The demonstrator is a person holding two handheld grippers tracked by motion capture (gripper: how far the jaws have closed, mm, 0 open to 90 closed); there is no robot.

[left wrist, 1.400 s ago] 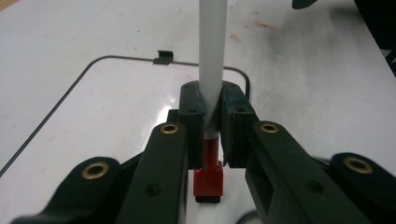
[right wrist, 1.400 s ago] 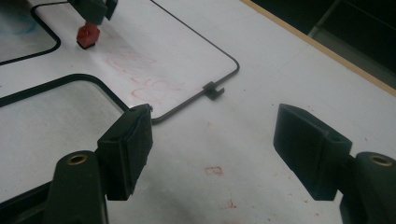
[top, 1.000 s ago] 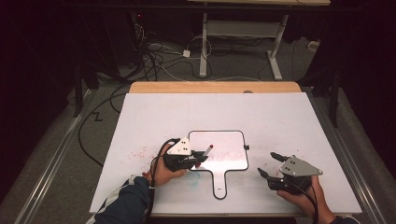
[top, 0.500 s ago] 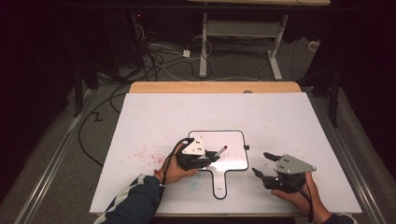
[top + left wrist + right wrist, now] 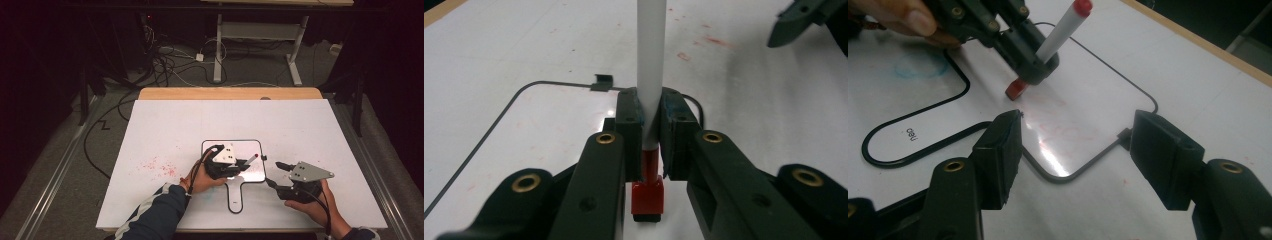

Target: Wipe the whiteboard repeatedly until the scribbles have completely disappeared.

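Observation:
A small paddle-shaped whiteboard (image 5: 252,150) with a black rim lies flat on the white table. My left gripper (image 5: 236,169) hovers over its lower part, shut on a white marker (image 5: 249,160). In the left gripper view the pads (image 5: 629,125) clamp the marker (image 5: 651,60) and its red capped end (image 5: 647,192) points down at the board. My right gripper (image 5: 274,174) stands open off the board's lower right corner. Its jaws have just been closing a little, with nothing held between them. In the right gripper view the board's corner (image 5: 1068,175) lies beyond my right gripper (image 5: 1075,150).
Faint red smears mark the board's face (image 5: 1063,125) and a blue smudge sits on its handle (image 5: 918,67). Red specks dot the table (image 5: 157,165) left of the board. A wooden strip (image 5: 230,93) edges the table's far side; cables lie on the floor beyond.
My left gripper has slid to the right across the board with the marker in it. The right gripper has shifted slightly left towards the board's corner.

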